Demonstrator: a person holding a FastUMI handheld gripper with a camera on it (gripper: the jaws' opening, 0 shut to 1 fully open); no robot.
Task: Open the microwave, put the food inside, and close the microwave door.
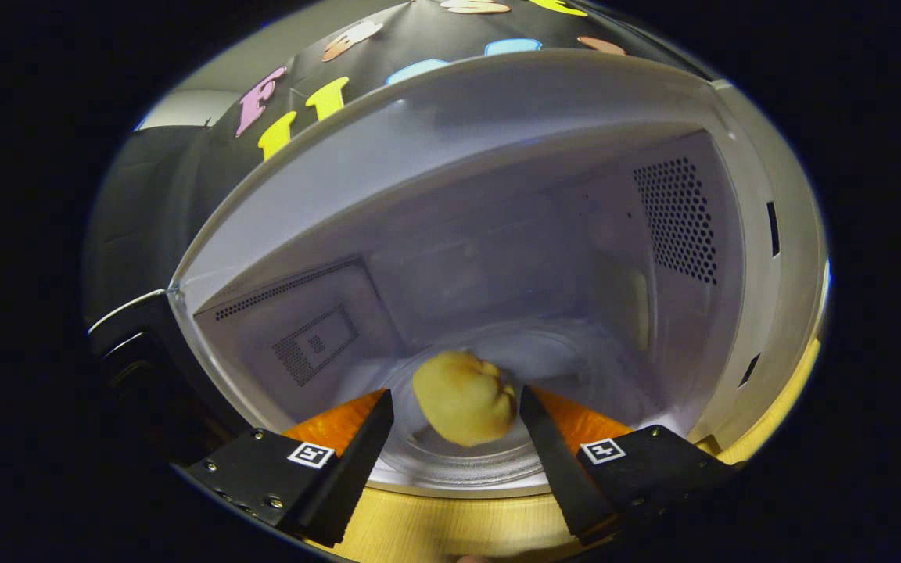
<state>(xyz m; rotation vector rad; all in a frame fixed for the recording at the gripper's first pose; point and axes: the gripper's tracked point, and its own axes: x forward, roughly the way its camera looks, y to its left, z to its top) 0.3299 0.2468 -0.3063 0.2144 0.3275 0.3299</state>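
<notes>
While the white microwave stands open, the gripper fingers sit spread wide, flanking without touching a pale yellow rounded food piece on the glass turntable.

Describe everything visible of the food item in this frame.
The food is a pale yellow, rounded, lumpy piece, like a bun or dumpling, with a browner crease on one side. It rests on the glass turntable inside the open microwave, between the open tongs. The right finger looks close to it; contact is unclear.
</notes>
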